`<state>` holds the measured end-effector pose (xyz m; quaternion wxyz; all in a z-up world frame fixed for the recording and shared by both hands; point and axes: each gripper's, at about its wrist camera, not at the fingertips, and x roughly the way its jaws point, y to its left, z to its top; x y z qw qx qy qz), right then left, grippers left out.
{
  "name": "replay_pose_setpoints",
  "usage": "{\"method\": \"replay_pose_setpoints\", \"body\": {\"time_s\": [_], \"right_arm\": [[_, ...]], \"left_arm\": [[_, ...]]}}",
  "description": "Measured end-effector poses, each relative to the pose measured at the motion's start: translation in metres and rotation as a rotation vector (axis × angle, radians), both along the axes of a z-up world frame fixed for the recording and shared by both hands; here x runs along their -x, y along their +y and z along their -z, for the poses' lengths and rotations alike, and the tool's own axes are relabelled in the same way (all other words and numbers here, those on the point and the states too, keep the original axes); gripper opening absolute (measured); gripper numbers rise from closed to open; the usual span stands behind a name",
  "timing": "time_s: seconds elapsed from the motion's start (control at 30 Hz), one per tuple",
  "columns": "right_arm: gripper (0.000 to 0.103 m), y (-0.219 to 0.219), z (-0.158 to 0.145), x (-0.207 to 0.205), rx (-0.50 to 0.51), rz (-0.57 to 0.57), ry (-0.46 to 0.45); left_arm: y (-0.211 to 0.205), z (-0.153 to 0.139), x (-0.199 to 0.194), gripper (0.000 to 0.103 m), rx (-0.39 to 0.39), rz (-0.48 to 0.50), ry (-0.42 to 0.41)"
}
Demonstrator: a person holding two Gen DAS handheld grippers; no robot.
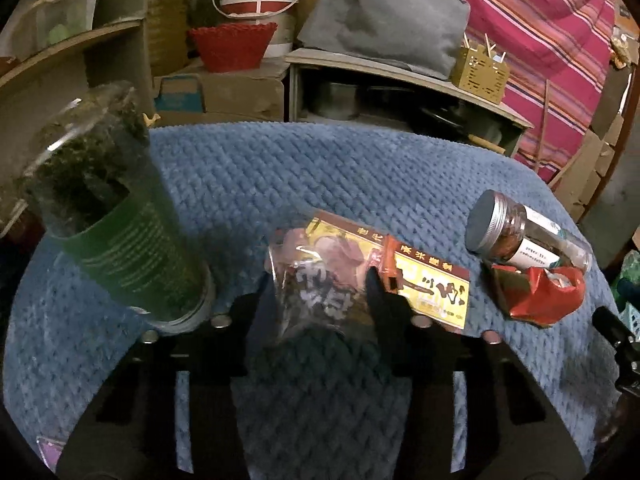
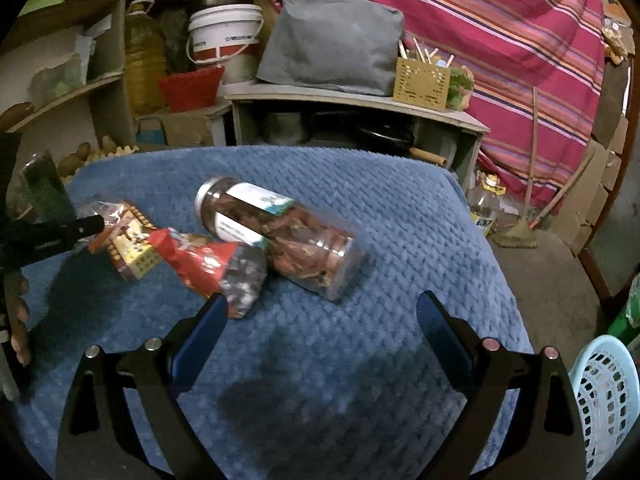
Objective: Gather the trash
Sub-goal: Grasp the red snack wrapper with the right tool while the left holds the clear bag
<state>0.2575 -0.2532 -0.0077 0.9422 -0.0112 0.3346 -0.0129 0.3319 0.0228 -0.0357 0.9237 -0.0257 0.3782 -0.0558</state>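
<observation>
Blue quilted cloth [image 2: 360,208] before cluttered shelves [image 2: 100,80].

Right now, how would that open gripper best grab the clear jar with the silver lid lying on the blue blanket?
Probably across its round body, mid-length. The jar lies on its side, lid pointing away, so the right gripper could come from the near side and close on its curved walls. The red wrapper crowds the left side.

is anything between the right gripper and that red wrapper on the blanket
Nothing visible blocks it. The right gripper has open jaws, and the red wrapper lies just ahead of its left-hand finger on the blue blanket. The clear jar lies beside the wrapper, touching it, not in front.
</observation>
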Motion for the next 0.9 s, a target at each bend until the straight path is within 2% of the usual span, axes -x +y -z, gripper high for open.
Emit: {"method": "replay_pose_setpoints", "body": {"time_s": [0.07,0.23,0.37,0.47,0.67,0.77,0.9], "right_arm": [[0.093,0.004,-0.004,0.002,-0.007,-0.015,-0.005],[0.093,0.022,-0.01,-0.001,-0.007,-0.056,0.013],[0.093,0.046,-0.019,-0.008,0.031,-0.108,0.029],[0.093,0.068,-0.028,-0.017,0.101,-0.163,0.025],[0.092,0.091,-0.015,-0.045,0.153,-0.203,0.091],[0.079,0.099,-0.006,-0.052,0.185,-0.218,0.121],[0.053,0.109,0.012,-0.061,0.245,-0.229,0.175]], "left_arm": [[-0.001,-0.002,0.004,0.035,-0.013,0.002,-0.006],[0.001,-0.009,0.019,0.031,-0.034,0.017,-0.014],[0.011,-0.017,0.03,0.031,-0.021,0.024,-0.028],[0.024,-0.022,0.037,0.031,0.017,0.014,-0.032],[0.037,-0.024,0.055,0.031,0.024,0.021,-0.025],[0.043,-0.024,0.064,0.031,0.031,0.02,-0.025],[0.053,-0.023,0.071,0.031,0.041,0.011,-0.026]]}}
